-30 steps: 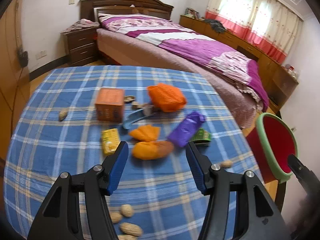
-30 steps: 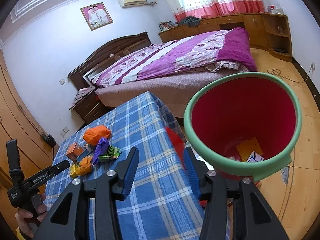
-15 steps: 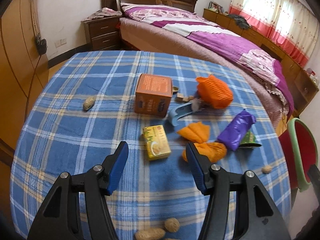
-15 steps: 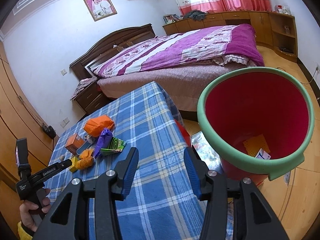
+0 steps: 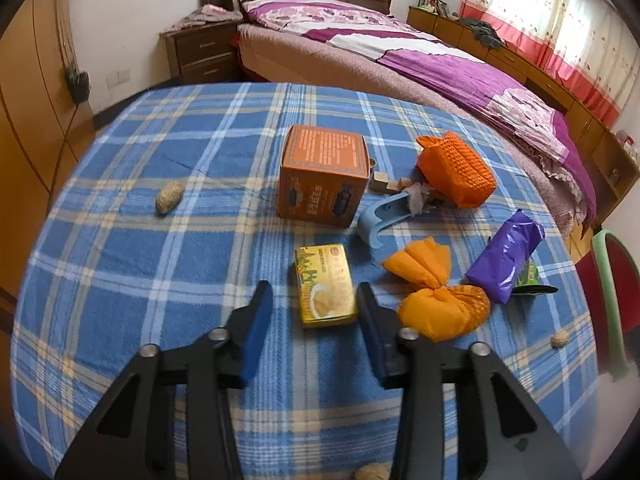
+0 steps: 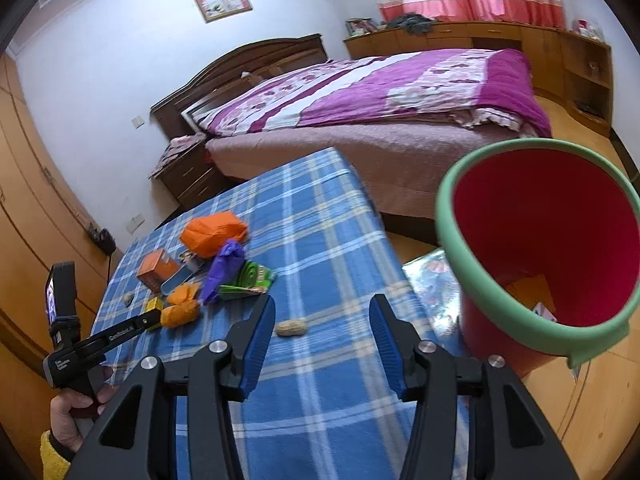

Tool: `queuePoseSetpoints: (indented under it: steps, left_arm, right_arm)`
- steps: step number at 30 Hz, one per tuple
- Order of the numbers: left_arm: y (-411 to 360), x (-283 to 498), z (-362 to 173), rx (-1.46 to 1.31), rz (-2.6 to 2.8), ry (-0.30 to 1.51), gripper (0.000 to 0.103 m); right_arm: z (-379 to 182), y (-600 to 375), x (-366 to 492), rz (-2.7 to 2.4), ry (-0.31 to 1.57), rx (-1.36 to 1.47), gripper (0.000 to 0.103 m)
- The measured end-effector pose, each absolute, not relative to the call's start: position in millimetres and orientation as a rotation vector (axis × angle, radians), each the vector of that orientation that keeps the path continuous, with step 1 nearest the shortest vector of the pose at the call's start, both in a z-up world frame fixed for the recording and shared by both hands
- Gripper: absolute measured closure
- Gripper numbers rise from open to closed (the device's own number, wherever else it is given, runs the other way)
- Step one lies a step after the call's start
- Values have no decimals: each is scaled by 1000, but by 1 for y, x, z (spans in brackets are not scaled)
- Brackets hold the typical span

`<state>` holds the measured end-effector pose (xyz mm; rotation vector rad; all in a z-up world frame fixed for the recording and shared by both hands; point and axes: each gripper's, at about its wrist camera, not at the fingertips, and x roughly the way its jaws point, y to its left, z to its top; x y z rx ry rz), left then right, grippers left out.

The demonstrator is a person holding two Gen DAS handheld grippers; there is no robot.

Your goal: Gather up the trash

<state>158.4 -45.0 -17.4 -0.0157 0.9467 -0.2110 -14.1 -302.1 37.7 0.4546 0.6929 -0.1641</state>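
closing over the blue checked tablecloth (image 5: pixel 160 160), the left gripper (image 5: pixel 314 300) is seen with its blue pads (image 5: pixel 256 320) on either side of a small yellow packet (image 5: pixel 326 284), which lies flat on the cloth; no contact with the pads is shown, so the packet is not yet pinched. just to the right of the packet an orange wrapped bundle (image 5: pixel 440 308) is found, and beyond it a purple wrapper (image 5: pixel 506 256) lying over a green packet (image 5: pixel 528 276). farther out an orange box (image 5: pixel 324 176) is set upright, with a pale blue hook (image 5: pixel 380 216) and an orange mesh bag (image 5: pixel 456 172) to its right. a peanut (image 5: pixel 170 196) is placed well apart on the left of the cloth.

the right gripper (image 6: pixel 322 328) is held spread and is opening slightly, with nothing between its pads; a peanut (image 6: pixel 291 328) lies on the cloth beyond them. a red bucket with a green rim (image 6: pixel 452 248) is seen just beside the table's right edge, with scraps of paper at its bottom. at the left of the right wrist view the left gripper is held by a hand (image 6: pixel 76 408) in a yellow sleeve (image 6: pixel 54 460).
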Motion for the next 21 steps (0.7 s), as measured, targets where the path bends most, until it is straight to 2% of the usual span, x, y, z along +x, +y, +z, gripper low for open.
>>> queuePoseSetpoints:
  steps: [1, 3, 14, 17, 21]
  left_arm:
    - [-45, 158, -18, -12, -213, 943, 72]
    - [-41, 159, -17, -17, -219, 941, 75]
    - [-7, 147, -5, -104, -214, 918, 75]
    - [4, 144, -2, -123, -205, 915, 75]
    - [16, 142, -1, -147, -186, 911, 75]
  right_arm:
    - [38, -298, -10, -153, 698, 449, 51]
    - [39, -292, -4, -136, 705, 439, 50]
    - [34, -249, 29, -28, 757, 414, 50]
    - [31, -233, 39, 13, 775, 400, 45]
    - [25, -210, 55, 70, 804, 382, 45]
